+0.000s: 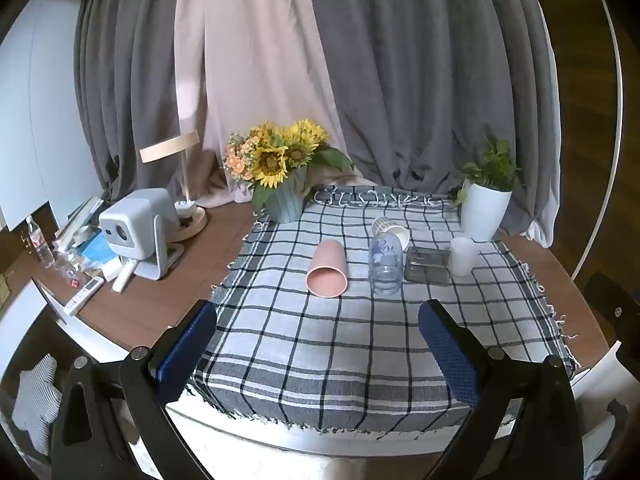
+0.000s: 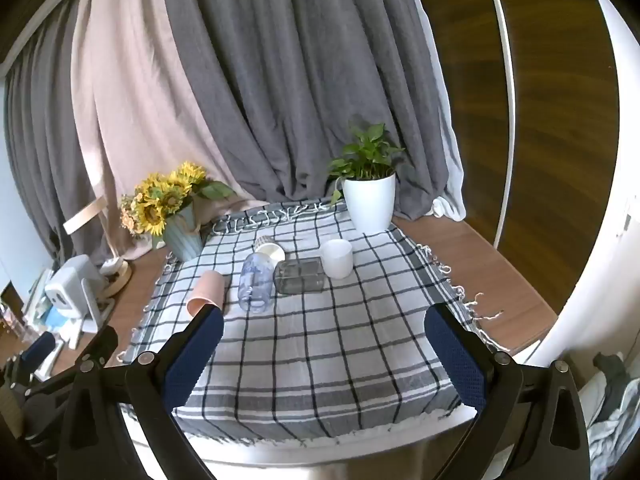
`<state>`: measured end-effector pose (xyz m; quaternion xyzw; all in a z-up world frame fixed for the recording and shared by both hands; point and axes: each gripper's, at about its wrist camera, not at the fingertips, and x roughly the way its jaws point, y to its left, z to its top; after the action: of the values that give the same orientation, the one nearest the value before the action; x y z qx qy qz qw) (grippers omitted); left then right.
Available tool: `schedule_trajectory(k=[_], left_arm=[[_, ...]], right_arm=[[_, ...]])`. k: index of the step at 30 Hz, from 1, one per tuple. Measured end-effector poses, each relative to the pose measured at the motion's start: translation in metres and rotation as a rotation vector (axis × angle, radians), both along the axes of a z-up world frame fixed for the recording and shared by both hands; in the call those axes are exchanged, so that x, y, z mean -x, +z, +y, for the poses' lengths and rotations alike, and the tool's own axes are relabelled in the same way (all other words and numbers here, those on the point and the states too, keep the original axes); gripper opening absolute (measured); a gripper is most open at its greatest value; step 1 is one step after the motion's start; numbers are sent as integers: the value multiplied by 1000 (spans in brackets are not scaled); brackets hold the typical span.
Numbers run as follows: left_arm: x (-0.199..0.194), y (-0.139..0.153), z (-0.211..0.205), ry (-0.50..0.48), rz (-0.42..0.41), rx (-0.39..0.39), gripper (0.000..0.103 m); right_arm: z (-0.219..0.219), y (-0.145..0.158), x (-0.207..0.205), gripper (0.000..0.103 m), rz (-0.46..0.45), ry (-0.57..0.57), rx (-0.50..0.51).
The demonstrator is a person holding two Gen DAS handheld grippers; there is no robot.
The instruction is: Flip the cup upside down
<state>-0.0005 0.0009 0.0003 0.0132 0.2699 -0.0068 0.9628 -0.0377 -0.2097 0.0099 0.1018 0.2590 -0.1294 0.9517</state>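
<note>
Cups: several on the plaid cloth (image 1: 320, 360), and the task doesn't say which one. Taking clear bottle-cup (image 1: 385, 262) as landmark.

Pink cup (image 1: 327, 267) lies on its side just left of the bottle-cup, apart from it. Long axis runs roughly toward/away from the camera, open mouth facing the near edge, base pointing back toward the sunflower vase (image 1: 285, 200). Bottle-cup itself also looks tipped over, mouth toward us, though distortion makes that hard to confirm. Paper cup (image 1: 391, 229) lies on its side just behind it. Dark square glass (image 1: 427, 266) is just right of it, on its side as far as I can tell. White cup (image 1: 463, 256) stands further right, near the white plant pot (image 1: 485, 212); can't tell whether mouth up or down.

Left gripper (image 1: 318, 334): jaws spread wide, nothing between them, hovering over the near cloth, well short of the cups. Pink cup sits almost dead ahead on its centreline.

Right gripper (image 2: 324, 338): jaws also spread wide, empty. In its view pink cup (image 2: 206, 290) is off to the left, partly hidden by a finger (image 2: 196, 354); white cup (image 2: 337, 258) sits closer to its line.

Judgement: if pink is the target, left is better placed. Cup axis is along the approach, so the jaws would close across the body from the sides, then rotate to put the mouth down. Risk: it could roll on the cloth.
</note>
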Motion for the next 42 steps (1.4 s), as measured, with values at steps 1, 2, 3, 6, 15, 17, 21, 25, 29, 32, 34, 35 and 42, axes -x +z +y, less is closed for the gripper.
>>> schedule_trajectory(k=[1, 2, 3, 6, 15, 17, 21, 25, 29, 32, 34, 35, 42], left_arm=[[1, 0, 0, 1, -1, -1, 103], [2, 0, 1, 1, -3, -2, 103], [0, 0, 0, -5, 11, -7, 103], [-1, 0, 0, -2, 19, -10, 103], [2, 0, -3, -7, 25, -15, 103], [-1, -3, 0, -6, 21, -18, 103], [0, 2, -2, -1, 16, -19, 103], [0, 2, -2, -1, 16, -19, 103], [0, 2, -2, 0, 17, -18, 103], [1, 1, -1, -3, 17, -12, 103], [1, 1, -2, -1, 17, -14, 103], [1, 2, -1, -1, 16, -16, 103], [3, 0, -3, -4, 22, -16, 103]], right_arm=[[0, 0, 1, 101, -11, 1, 8], [0, 0, 0, 101, -7, -1, 8], [0, 0, 0, 101, -5, -2, 5], [0, -1, 1, 101, -5, -3, 1], [0, -1, 1, 101, 0, -1, -5], [-1, 0, 0, 101, 0, -3, -10], [-1, 0, 1, 101, 0, -2, -12], [-2, 3, 2, 101, 2, -2, -10], [-3, 3, 2, 101, 2, -1, -13], [-3, 3, 2, 101, 1, -2, -14], [-3, 3, 2, 101, 2, -1, -16], [-3, 3, 2, 101, 2, -3, -14], [-1, 3, 2, 101, 3, -6, -12]])
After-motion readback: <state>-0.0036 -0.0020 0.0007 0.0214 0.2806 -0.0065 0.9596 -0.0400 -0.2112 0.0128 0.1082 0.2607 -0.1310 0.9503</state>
